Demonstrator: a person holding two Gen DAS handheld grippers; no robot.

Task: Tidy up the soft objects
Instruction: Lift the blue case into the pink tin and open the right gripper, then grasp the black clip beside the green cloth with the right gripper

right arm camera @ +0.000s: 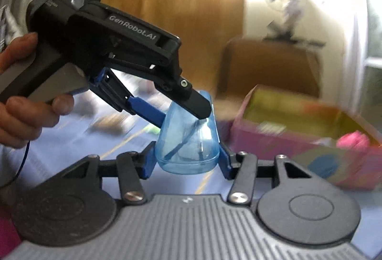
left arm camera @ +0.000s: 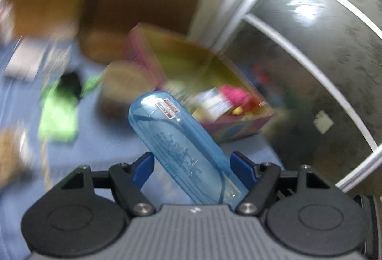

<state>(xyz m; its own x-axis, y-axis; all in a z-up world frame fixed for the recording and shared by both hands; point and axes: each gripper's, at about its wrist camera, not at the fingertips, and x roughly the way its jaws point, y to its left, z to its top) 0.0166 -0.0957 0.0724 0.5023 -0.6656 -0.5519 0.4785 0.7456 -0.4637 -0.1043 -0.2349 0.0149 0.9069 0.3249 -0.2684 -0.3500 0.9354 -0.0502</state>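
A translucent blue soft case (left arm camera: 176,145) with a small label is held in the air. My left gripper (left arm camera: 192,166) is shut on its near end, and it tilts up to the left. In the right wrist view the same blue case (right arm camera: 188,147) sits between my right gripper's (right arm camera: 187,159) blue pads, with the left gripper (right arm camera: 183,114) pinching its top. A pink box (left arm camera: 229,104) with a yellow-green inside holds a pink soft toy (left arm camera: 235,95) and other items; it stands on the blue floor mat ahead, and at right in the right wrist view (right arm camera: 298,140).
A green cloth (left arm camera: 59,114) and a tan round object (left arm camera: 124,85) lie on the blue mat (left arm camera: 100,145). A brown cardboard box (left arm camera: 140,4) stands behind. A dark glass door with white bars (left arm camera: 310,56) is at right. Views are motion-blurred.
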